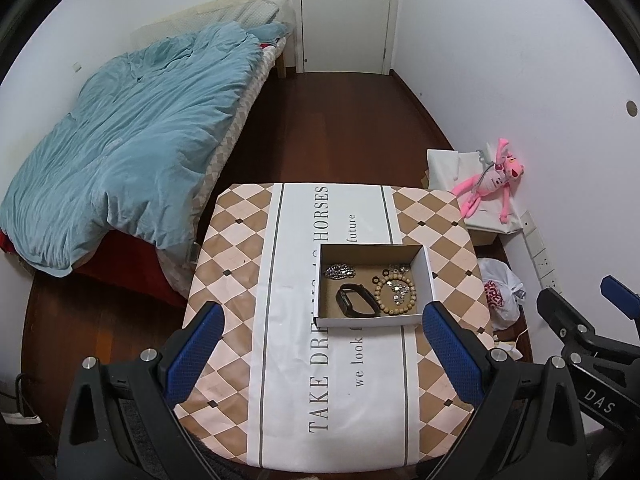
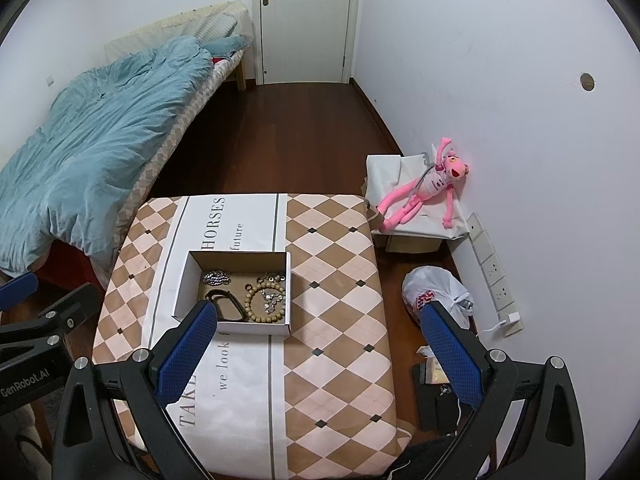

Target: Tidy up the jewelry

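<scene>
A shallow cardboard box (image 1: 427,276) (image 2: 182,280) sits on the checkered tablecloth (image 1: 236,248) (image 2: 332,280). Inside lie a silver chain (image 1: 339,271) (image 2: 217,278), a black band (image 1: 357,305) (image 2: 226,305), a wooden bead bracelet (image 1: 396,294) (image 2: 267,302) and small silver pieces (image 1: 398,289) (image 2: 273,300). My left gripper (image 1: 320,354) hangs open above the table's near half, short of the box, with nothing between its blue pads. My right gripper (image 2: 320,354) is open too, to the right of the box, and it holds nothing.
A bed with a blue duvet (image 1: 128,148) (image 2: 92,148) stands left of the table. On the right, a pink plush toy (image 1: 490,182) (image 2: 424,186) lies on a white-covered box, with a plastic bag (image 1: 502,294) (image 2: 434,294) on the floor by the wall sockets. A closed door (image 1: 346,12) is at the far end.
</scene>
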A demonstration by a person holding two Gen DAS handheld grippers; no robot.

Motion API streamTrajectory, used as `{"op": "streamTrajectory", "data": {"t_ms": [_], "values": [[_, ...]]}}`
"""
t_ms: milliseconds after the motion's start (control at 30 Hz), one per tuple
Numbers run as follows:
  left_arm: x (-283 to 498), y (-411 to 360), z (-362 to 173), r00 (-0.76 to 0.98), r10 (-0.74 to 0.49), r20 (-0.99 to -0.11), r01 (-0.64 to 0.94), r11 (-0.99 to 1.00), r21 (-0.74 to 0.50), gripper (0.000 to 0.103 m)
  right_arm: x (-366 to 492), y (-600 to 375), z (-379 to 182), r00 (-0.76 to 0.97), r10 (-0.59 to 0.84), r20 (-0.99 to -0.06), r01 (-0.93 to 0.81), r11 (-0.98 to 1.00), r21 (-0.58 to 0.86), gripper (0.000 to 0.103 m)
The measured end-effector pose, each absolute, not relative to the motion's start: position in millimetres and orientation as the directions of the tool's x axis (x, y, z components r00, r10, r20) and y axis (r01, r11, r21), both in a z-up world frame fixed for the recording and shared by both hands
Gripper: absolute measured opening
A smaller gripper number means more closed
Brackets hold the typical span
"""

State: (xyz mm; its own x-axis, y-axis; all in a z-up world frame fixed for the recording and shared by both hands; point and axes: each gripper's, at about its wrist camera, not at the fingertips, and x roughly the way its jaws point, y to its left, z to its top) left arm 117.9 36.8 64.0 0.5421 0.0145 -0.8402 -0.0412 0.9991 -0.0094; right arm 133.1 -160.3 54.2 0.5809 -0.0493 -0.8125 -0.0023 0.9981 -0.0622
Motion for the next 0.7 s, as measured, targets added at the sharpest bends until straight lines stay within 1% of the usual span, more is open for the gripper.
{"op": "streamTrajectory", "data": {"t_ms": [700], "values": [[120.1,41.8,58.2,0.534,0.012,-0.845,-0.041,0.999,-0.012,0.101,134.7,-154.7,44.5,0.564,-0.045,-0.825,-0.014,0.998,-0.064,0.103]]}}
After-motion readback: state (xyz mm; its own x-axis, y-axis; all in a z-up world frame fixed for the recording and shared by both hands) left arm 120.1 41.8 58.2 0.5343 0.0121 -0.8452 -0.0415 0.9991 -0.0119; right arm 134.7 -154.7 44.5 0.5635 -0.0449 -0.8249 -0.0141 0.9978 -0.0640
